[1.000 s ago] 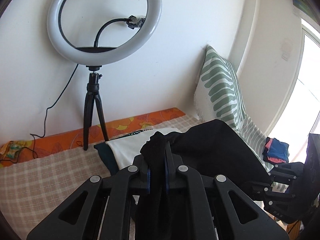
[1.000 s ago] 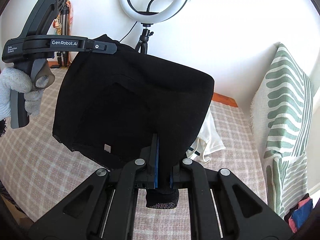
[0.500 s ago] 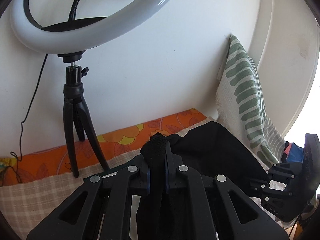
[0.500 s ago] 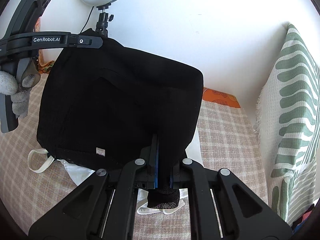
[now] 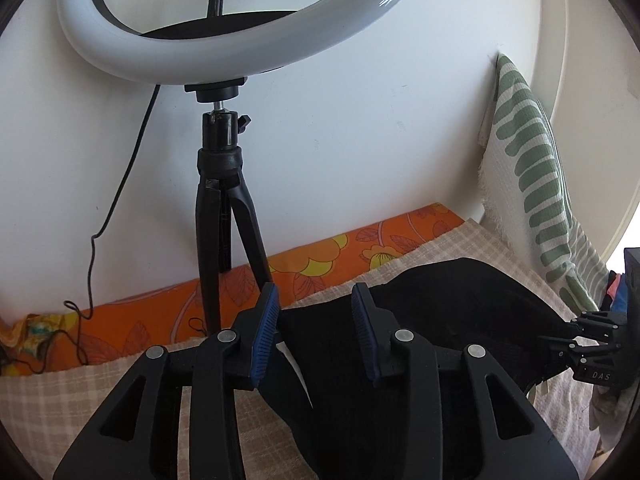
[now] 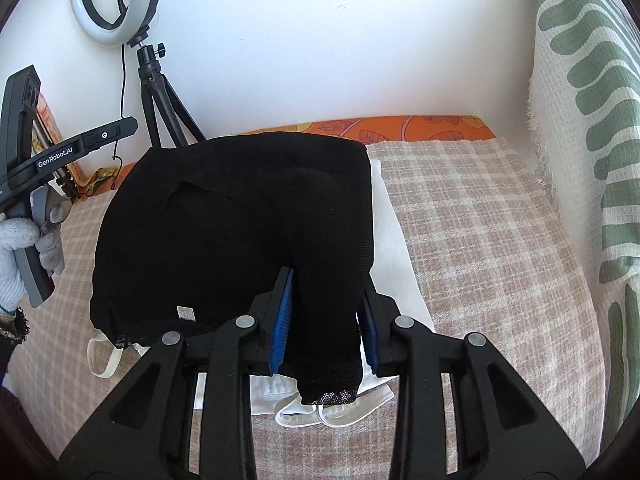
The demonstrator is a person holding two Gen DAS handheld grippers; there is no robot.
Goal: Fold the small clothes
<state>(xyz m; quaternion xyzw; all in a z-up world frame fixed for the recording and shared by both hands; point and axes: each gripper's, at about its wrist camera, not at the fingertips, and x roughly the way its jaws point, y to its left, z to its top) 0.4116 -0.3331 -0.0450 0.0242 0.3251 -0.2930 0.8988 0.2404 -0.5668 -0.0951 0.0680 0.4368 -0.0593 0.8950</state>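
Note:
A folded black garment (image 6: 240,216) lies on top of a white garment (image 6: 396,256) on the checked bedcover (image 6: 480,240). My right gripper (image 6: 326,316) is open, its blue pads either side of the black garment's near strap. My left gripper (image 5: 314,332) is open just above the black garment's (image 5: 440,304) other edge; a sliver of white cloth shows between its fingers. The left gripper's handle also shows in the right wrist view (image 6: 72,152), held by a gloved hand.
A ring light (image 5: 224,20) on a black tripod (image 5: 224,208) stands by the white wall, just beyond the left gripper. A green striped pillow (image 6: 584,128) leans at the right. An orange patterned sheet (image 5: 340,252) runs along the wall. Coloured clothes (image 5: 616,292) lie at the far right.
Both grippers lowered the black garment onto the white one and opened, letting it go. The garment went from hanging in the air to lying flat.

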